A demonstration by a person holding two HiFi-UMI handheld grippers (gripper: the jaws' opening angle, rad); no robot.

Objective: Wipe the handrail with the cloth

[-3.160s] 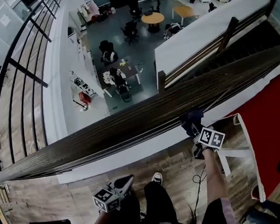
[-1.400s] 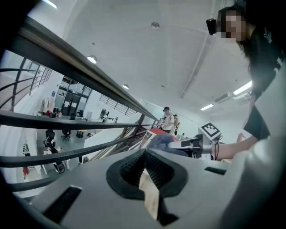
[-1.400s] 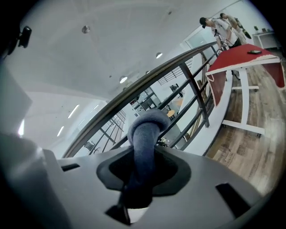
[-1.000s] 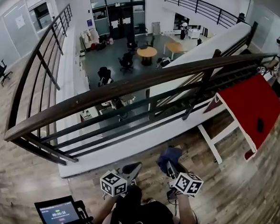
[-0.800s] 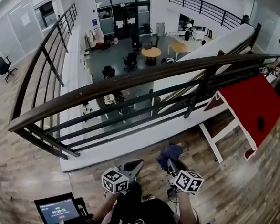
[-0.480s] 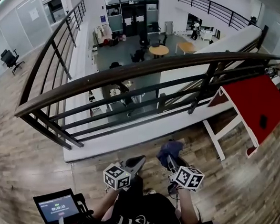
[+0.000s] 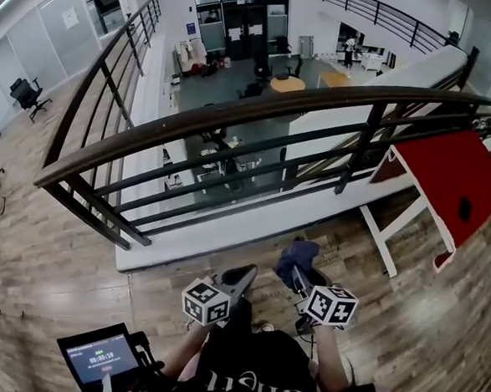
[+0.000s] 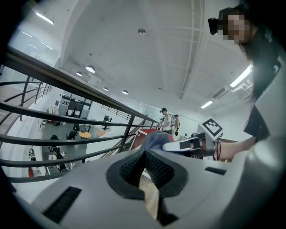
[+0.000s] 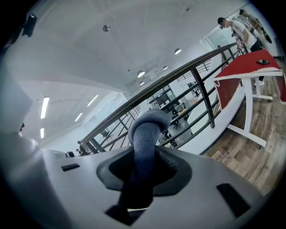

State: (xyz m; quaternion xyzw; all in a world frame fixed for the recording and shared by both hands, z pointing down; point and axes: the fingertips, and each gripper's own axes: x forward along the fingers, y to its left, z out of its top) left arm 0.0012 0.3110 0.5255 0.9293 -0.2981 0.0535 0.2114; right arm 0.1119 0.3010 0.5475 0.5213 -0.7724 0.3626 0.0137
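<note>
While our right gripper (image 7: 298,278) pinches the cloth (image 7: 297,255) at lower centre, our left gripper (image 7: 241,276) sits closed and empty beside it, both apart from the handrail (image 7: 234,116) crossing the upper frame.

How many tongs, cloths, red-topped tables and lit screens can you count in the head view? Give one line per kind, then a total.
Tongs: 2, the left tongs and the right tongs
Cloths: 1, the cloth, gripped in the right tongs
Tables: 1, the red-topped table
Screens: 1, the lit screen
Total: 5
</note>
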